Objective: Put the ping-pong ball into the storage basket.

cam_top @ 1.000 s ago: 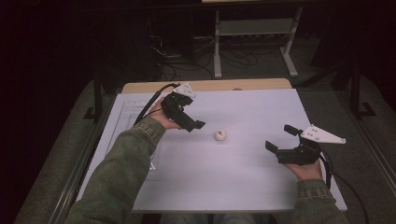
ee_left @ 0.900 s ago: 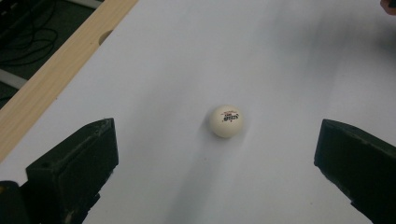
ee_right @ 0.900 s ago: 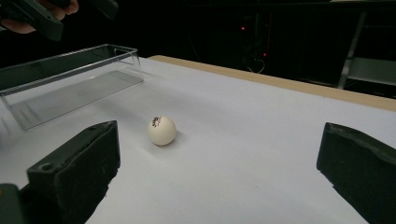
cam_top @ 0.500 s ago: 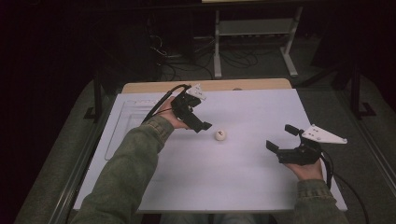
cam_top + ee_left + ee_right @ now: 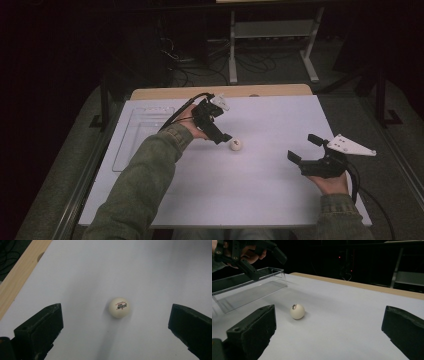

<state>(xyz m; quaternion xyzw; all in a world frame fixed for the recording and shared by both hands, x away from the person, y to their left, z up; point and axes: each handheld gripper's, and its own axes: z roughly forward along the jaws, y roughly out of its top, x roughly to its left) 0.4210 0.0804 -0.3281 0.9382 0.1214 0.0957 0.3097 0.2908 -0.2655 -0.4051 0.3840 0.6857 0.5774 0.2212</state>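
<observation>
White ball (image 5: 235,145), centre frame, lay loose on the counter (image 5: 270,200); left gripper (image 5: 223,136) just beside it, jaws spread, right gripper (image 5: 304,150) likewise. Risk: a nudge probably rolls it away.

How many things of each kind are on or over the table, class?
White ball: 1
Clear plastic tray: 1
Black tool: 2, the left tool and the right tool
Total: 4
</observation>
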